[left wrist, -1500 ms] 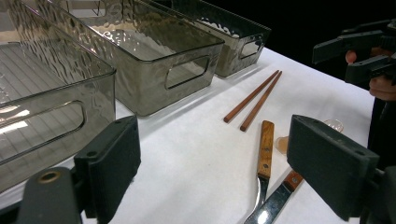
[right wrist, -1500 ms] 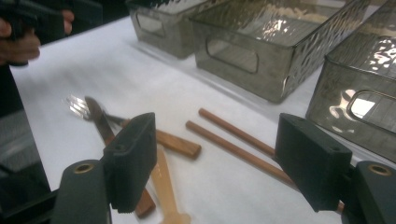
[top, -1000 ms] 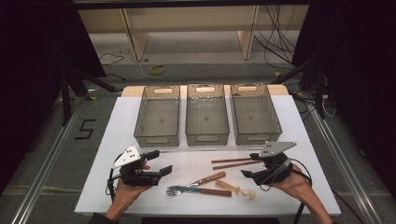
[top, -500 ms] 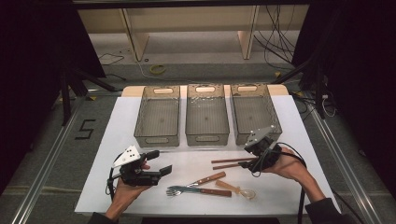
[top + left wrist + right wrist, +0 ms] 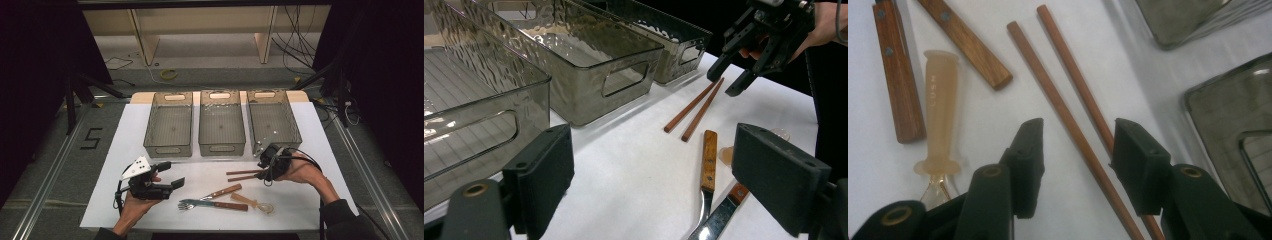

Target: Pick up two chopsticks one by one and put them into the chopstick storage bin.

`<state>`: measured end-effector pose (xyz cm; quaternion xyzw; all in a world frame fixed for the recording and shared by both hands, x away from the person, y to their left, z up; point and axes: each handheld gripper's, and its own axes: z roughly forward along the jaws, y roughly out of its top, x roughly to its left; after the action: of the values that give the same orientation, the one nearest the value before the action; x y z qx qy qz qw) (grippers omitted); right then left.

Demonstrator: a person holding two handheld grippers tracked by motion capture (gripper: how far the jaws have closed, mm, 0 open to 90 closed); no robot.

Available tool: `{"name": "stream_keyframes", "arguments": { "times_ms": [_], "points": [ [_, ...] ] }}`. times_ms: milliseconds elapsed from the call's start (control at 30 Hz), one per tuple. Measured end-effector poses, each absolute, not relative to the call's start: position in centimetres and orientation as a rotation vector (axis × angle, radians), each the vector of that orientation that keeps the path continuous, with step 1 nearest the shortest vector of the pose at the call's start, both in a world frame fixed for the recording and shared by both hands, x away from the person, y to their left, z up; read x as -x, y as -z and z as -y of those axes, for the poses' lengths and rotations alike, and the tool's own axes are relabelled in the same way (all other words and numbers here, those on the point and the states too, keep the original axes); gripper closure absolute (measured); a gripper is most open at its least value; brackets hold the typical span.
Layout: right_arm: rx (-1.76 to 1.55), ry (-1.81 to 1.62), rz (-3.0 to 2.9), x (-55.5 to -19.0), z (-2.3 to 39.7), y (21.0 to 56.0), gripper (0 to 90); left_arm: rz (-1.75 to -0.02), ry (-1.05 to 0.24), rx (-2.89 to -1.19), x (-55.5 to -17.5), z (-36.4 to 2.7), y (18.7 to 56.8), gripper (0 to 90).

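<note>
White table, chopsticks between closing right hand-held gripper jaws, untouched.

Chopsticks before the bins — cutlery nearer.

The white-covered table is looked down on from above the person's side, forward and from well back, so that the three smoky translucent plastic bins are taken in at once. From low over the cloth, the left gripper view is aimed across the table along its own black jaws, and the pair of reddish-brown wooden chopsticks is seen near its middle. Those chopsticks are shared by all three views — very close and from just above in the right gripper view.
</note>
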<state>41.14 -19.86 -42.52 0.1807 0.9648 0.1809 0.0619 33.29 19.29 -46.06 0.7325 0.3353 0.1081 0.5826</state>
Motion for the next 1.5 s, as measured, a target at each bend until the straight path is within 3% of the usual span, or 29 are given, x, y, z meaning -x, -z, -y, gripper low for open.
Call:
{"name": "stream_keyframes", "arguments": {
  "times_ms": [500, 767, 1500],
  "points": [
    [-0.479, -0.374, -2.982, -42.5, 19.2, 44.9, 68.2, -0.782, -0.252, -1.713, -33.3, -19.3, 46.1, 16.4],
    [-0.458, -0.306, -3.002, -42.8, 19.1, 45.5, 69.9, -0.782, -0.253, -1.713, -33.3, -19.2, 46.1, 16.4],
    [-0.278, -0.153, -3.043, -42.0, 18.1, 45.4, 80.2, -0.788, -0.256, -1.716, -33.3, -19.2, 46.2, 16.5]
  ]
}}
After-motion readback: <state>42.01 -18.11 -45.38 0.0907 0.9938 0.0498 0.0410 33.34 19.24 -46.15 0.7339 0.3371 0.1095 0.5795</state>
